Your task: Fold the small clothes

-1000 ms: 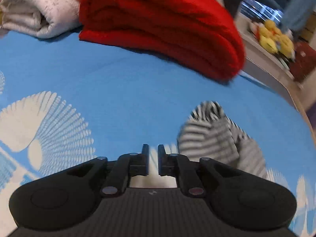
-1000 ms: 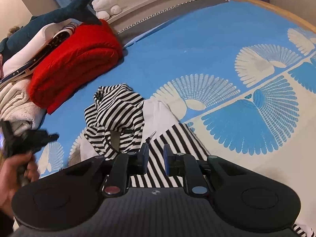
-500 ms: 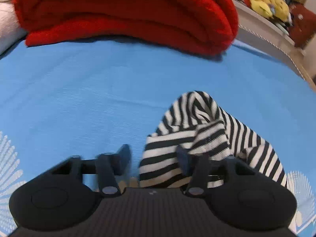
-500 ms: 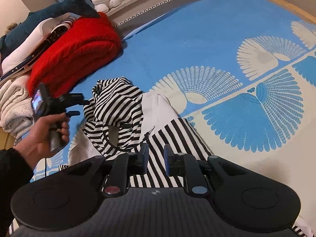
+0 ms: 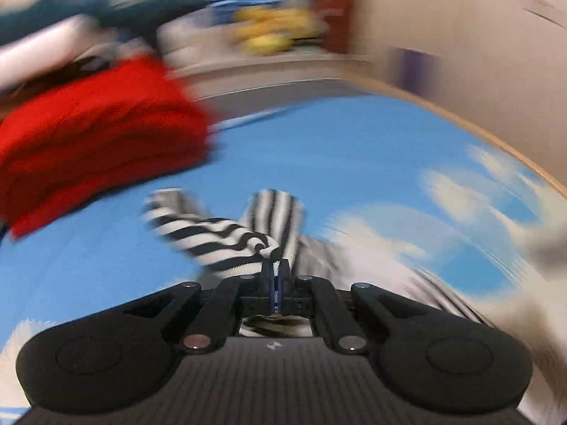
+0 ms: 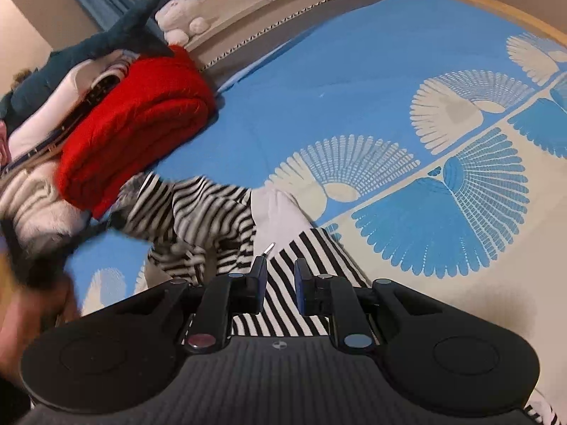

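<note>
On blue bedspread, left tool pinches striped garment.

Left claw clamped, right claw ajar

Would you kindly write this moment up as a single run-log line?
left gripper: shut on striped garment | right gripper: slightly apart over striped fabric, nothing pinched | red blanket: folded, beside garment

Each gripper, left and right, is matt black: 2 rounded lobes with shallow discs, a ribbed centre panel bearing a small round mark, and linkage bars pinned by silver screws. The right has 1 red and 1 blue-grey pin. Finger pads look blue.
</note>
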{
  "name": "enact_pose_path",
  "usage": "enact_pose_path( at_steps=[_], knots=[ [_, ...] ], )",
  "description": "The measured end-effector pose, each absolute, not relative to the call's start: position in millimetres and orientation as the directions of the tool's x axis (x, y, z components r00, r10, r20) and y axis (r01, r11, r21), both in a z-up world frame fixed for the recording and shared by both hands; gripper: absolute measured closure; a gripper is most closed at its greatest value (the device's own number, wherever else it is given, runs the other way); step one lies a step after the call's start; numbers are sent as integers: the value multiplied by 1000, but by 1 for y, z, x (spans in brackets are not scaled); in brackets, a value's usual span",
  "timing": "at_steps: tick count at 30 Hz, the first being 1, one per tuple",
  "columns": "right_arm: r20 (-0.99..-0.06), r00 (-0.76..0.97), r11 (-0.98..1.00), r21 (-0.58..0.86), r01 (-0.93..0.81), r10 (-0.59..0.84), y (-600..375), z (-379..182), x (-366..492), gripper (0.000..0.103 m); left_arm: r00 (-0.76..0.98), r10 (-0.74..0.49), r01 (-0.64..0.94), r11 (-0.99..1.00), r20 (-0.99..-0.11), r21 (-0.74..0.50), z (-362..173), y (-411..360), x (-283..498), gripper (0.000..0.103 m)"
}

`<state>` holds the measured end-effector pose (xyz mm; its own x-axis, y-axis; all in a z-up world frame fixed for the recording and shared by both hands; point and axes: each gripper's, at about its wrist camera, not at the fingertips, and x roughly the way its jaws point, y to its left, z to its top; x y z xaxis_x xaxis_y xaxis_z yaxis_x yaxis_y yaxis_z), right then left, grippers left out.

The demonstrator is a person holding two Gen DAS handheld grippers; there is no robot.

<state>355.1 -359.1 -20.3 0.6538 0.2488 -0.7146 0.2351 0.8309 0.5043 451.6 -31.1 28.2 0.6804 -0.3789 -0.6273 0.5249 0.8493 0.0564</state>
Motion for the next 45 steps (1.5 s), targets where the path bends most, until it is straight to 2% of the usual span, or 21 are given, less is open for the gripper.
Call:
enact_pose_path(
  at_steps=[3, 5, 7, 9, 12, 15, 18, 19, 21, 22, 23, 24, 25, 27, 28, 31, 34, 38, 40, 43, 45],
  knots=[
    [-706, 663, 818, 520, 245, 250, -361, -16, 349, 85, 583, -473, 689, 718, -661, 93, 18, -51, 350, 102],
    [-704, 665, 818, 522, 243, 251, -359, -14, 345, 85, 502, -463, 737, 671, -731, 81, -1, -59, 301, 96],
    [-704, 665, 819, 520, 242, 250, -357, -14, 341, 85, 452, -420, 718, 695, -787, 42, -15, -57, 275, 96],
    [-706, 661, 821, 519, 237, 255, -354, -14, 338, 85, 450, -389, 641, 768, -804, -13, -18, -44, 265, 95],
    [-714, 649, 831, 509, 225, 262, -345, -16, 336, 85, 456, -346, 428, 893, -820, -140, -13, -14, 274, 87],
    [-724, 627, 835, 510, 208, 286, -332, -23, 338, 85, 466, -375, 175, 927, -801, -332, -20, 21, 302, 84],
    [-740, 578, 815, 542, 207, 345, -314, -37, 343, 85, 453, -328, -33, 923, -829, -383, -38, 46, 328, 83],
    [-744, 557, 808, 553, 203, 369, -305, -43, 344, 85, 455, -330, -65, 914, -827, -401, -42, 51, 335, 79],
    [-754, 502, 793, 576, 198, 423, -287, -57, 349, 81, 444, -335, -96, 904, -831, -416, -46, 60, 346, 62],
    [-758, 478, 784, 587, 202, 444, -278, -63, 349, 77, 431, -348, -99, 899, -832, -427, -51, 63, 352, 47],
    [-761, 456, 777, 595, 205, 462, -270, -68, 351, 77, 405, -356, -101, 898, -842, -429, -57, 62, 356, 37],
    [-761, 435, 773, 602, 201, 480, -263, -72, 352, 77, 374, -360, -108, 898, -855, -425, -63, 61, 359, 36],
    [-763, 423, 772, 604, 199, 489, -257, -75, 354, 76, 350, -370, -114, 895, -860, -431, -72, 59, 363, 36],
    [-771, 397, 774, 602, 196, 498, -247, -81, 355, 67, 331, -388, -111, 889, -860, -444, -82, 55, 365, 37],
    [-776, 385, 778, 598, 195, 500, -243, -84, 355, 60, 337, -386, -113, 889, -859, -444, -84, 53, 366, 41],
    [-782, 357, 771, 600, 212, 511, -241, -94, 356, 56, 383, -423, -57, 876, -821, -478, -79, 45, 362, 98],
    [-771, 349, 740, 624, 249, 533, -248, -100, 356, 55, 453, -461, 100, 877, -763, -470, -57, 25, 355, 98],
    [-694, 342, 621, 720, 310, 634, -264, -108, 352, 47, 377, -670, 370, 742, -639, -560, -40, -8, 337, 98],
    [-672, 351, 591, 740, 320, 652, -272, -108, 349, 44, 336, -695, 500, 704, -635, -505, -34, -29, 323, 98],
    [-677, 351, 625, 735, 263, 647, -276, -99, 346, 41, 307, -696, 558, 684, -649, -470, -38, -50, 313, 96],
    [-711, 345, 693, 693, 197, 613, -275, -92, 344, 48, 289, -699, 546, 681, -654, -487, -41, -55, 317, 94]
  ],
)
